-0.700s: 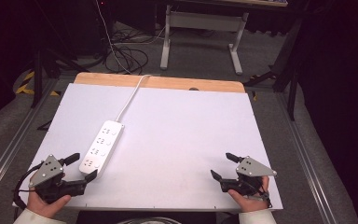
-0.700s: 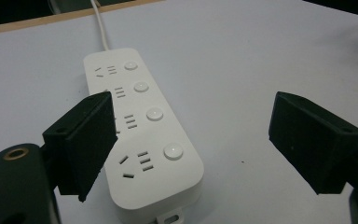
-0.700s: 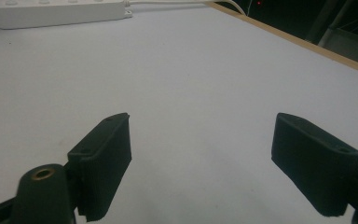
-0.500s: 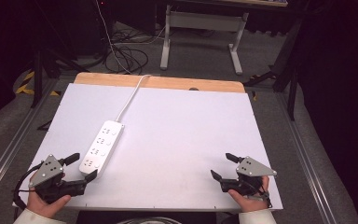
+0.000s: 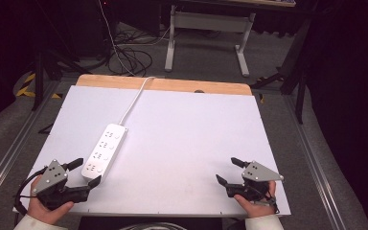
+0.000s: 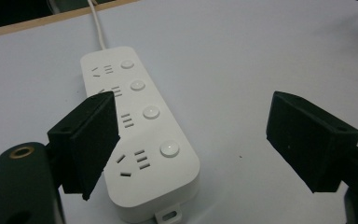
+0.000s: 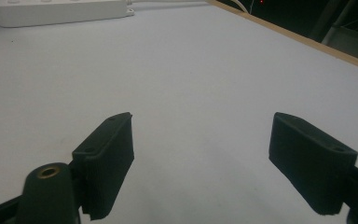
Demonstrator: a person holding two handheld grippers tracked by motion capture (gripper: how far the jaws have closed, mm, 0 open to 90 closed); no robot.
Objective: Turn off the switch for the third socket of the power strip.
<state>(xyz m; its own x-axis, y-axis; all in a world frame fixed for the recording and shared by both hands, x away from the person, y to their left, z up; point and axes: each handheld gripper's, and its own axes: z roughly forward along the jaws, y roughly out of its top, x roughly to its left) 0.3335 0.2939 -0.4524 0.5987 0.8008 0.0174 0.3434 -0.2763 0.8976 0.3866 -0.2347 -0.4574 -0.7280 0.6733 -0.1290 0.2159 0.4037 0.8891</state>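
A white power strip (image 5: 104,149) with several sockets and round buttons lies on the left half of the white table (image 5: 182,134), its white cord (image 5: 134,100) running to the far edge. My left gripper (image 5: 87,172) rests at the near left corner, open, its jaws just short of the strip's near end (image 6: 154,186) with nothing between them. At the near right, my right gripper (image 5: 229,170) stands open over bare tabletop (image 7: 191,84). The strip (image 7: 56,11) lies far off at the top left of the right gripper view.
The table's far edge is a bare wooden strip (image 5: 172,85). Beyond it on the floor lie black cables (image 5: 129,57) and a white metal stand (image 5: 206,33). Metal rails (image 5: 311,163) run along both sides of the table.
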